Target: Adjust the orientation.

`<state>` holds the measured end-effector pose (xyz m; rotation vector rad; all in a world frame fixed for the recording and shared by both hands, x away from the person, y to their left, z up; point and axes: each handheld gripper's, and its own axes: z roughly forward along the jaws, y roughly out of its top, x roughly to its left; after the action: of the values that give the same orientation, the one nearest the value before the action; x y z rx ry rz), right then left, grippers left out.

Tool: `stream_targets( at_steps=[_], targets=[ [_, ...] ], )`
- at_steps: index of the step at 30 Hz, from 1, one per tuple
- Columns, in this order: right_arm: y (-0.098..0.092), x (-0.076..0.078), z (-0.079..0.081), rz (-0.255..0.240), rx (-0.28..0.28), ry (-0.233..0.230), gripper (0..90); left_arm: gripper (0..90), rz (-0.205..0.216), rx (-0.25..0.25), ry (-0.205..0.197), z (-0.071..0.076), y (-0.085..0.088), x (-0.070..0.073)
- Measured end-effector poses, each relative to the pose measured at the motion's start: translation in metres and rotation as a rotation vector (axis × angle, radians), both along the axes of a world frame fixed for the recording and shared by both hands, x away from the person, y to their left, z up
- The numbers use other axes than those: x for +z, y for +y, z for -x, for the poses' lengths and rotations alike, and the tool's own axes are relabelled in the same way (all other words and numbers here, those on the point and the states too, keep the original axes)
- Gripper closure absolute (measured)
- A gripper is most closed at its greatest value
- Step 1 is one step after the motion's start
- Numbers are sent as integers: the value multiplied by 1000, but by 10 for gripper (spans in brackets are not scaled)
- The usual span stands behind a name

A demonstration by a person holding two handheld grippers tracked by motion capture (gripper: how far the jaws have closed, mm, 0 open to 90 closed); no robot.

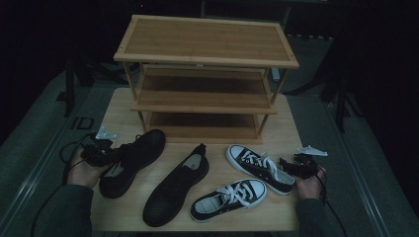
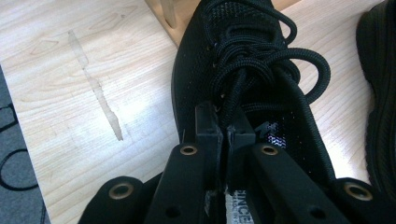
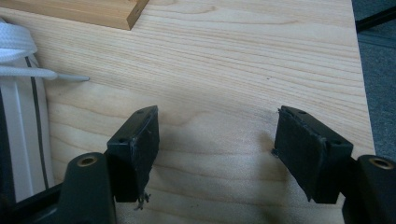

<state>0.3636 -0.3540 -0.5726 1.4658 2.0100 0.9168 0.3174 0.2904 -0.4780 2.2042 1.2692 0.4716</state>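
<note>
A black mesh lace-up shoe (image 1: 132, 160) lies at the left of the table. My left gripper (image 1: 100, 151) is shut on the edge of its opening, near the heel. In the left gripper view the jaws (image 2: 226, 127) pinch that black shoe (image 2: 233, 56) just behind the laces. A second black shoe (image 1: 177, 185) lies in the middle. Two black-and-white sneakers lie to the right, one near the front (image 1: 230, 193) and one behind it (image 1: 259, 167). My right gripper (image 1: 295, 166) stands open just beyond that sneaker's heel. Its jaws (image 3: 217, 126) hold nothing over bare wood, with the sneaker's white sole (image 3: 23, 121) at their left.
A three-tier wooden shoe rack (image 1: 205, 49) stands at the back of the light wooden table (image 1: 118, 106); its base (image 3: 93, 11) is close ahead of my right gripper. The second black shoe's side (image 2: 380, 93) lies right of the held shoe. Grey floor surrounds the table.
</note>
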Motion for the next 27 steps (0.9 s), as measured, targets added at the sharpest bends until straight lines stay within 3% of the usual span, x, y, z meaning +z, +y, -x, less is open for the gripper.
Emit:
stream_targets(
  at_steps=[3, 5, 11, 16, 27],
  targets=[
    [0, 0, 0, 0, 0, 0, 304, 851, 21, -1, 6, 1, 1, -1],
    [0, 0, 0, 0, 0, 0, 304, 789, 36, -6, 14, 2, 1, 0],
    [0, 0, 0, 0, 1, 0, 305, 636, 69, 4, -38, 13, -1, 15],
    [0, 0, 0, 0, 1, 0, 305, 596, 61, -14, -78, 23, -8, 29],
    [0, 0, 0, 0, 4, 0, 304, 588, 75, -96, -91, 32, -27, 36]
  ],
)
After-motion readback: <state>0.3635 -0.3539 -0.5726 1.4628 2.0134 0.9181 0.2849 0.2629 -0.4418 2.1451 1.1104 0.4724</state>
